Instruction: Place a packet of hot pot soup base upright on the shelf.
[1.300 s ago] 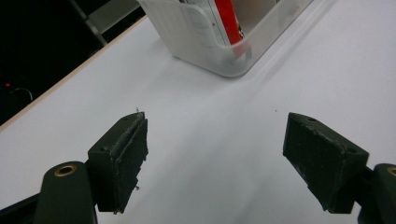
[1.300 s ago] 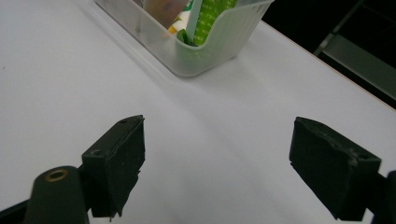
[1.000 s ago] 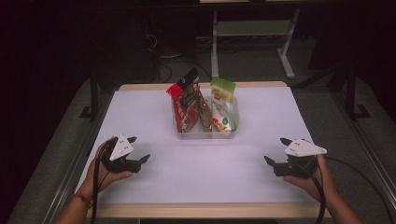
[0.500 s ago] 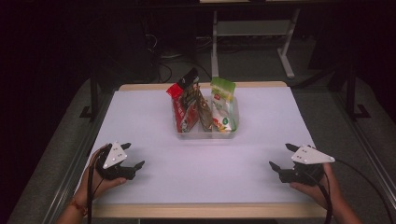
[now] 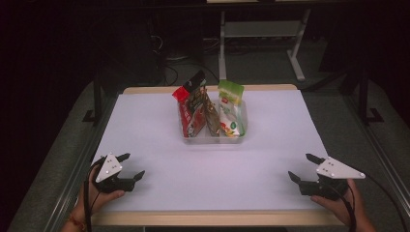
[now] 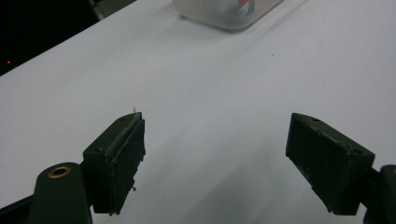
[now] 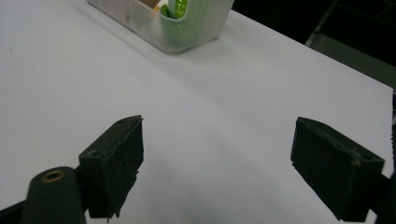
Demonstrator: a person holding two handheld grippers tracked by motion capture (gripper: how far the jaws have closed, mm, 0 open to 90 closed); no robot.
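A person is holding the left gripper and the right gripper low at the near corners of the white-topped table, jaws spread wide and empty. The clear plastic bin, well apart from both, is standing mid-table holding upright red, brown and green snack pouches.

I am logging: white table, its pale wooden edge running along my side; white desk frame standing behind on grey floor; dark cables trailing there.
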